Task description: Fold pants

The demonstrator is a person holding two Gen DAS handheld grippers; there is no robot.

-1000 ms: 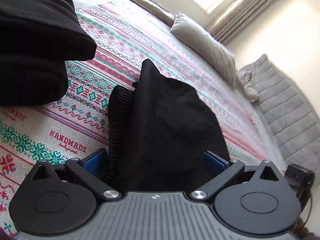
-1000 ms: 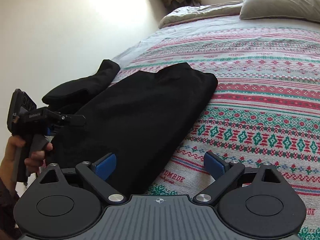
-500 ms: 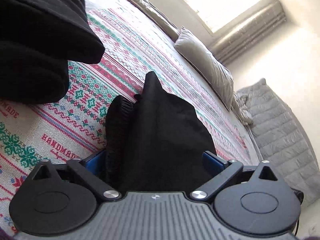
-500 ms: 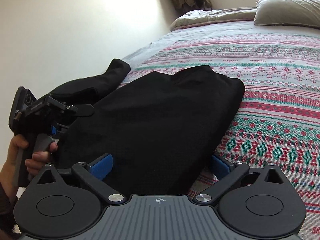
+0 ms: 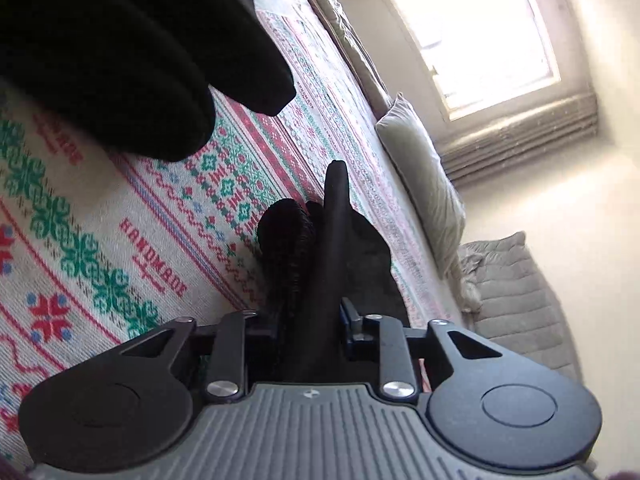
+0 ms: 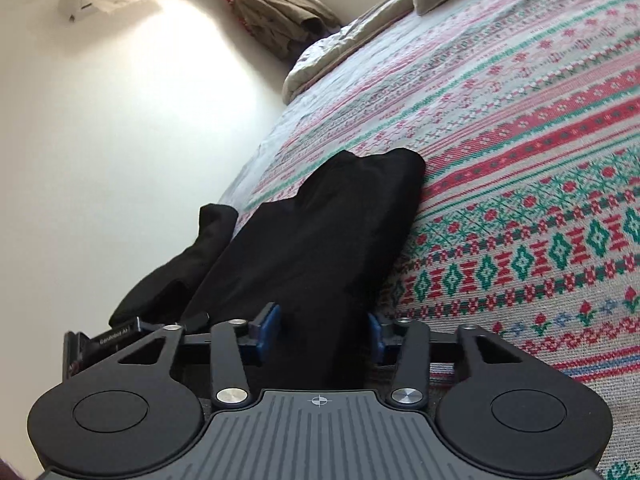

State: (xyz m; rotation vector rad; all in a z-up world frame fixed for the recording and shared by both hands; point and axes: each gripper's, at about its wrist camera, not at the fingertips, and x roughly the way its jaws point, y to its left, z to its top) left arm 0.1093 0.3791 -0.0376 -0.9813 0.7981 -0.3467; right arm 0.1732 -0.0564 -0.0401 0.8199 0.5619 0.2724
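Observation:
Black pants [image 6: 320,240] lie on a patterned bedspread [image 6: 540,128], along the bed's left edge. My right gripper [image 6: 322,328] is shut on the near end of the pants, blue pads pressing the cloth from both sides. My left gripper [image 5: 308,320] is shut on a bunched ribbed edge of the pants [image 5: 316,248], which stands up between its fingers. More black cloth [image 5: 132,52] hangs across the upper left of the left wrist view. The left gripper's body [image 6: 104,340] shows at the lower left of the right wrist view.
Grey pillows [image 5: 424,184] lie at the head of the bed under a bright window [image 5: 472,36]. A grey quilted cover [image 5: 516,300] is at the bed's right side. A white wall [image 6: 120,120] runs along the bed's left edge, with clothes [image 6: 280,20] hanging.
Both grippers have closed on the pants; their jaws were wide open before. Both have tilted, and the left one has lifted its bunch of cloth.

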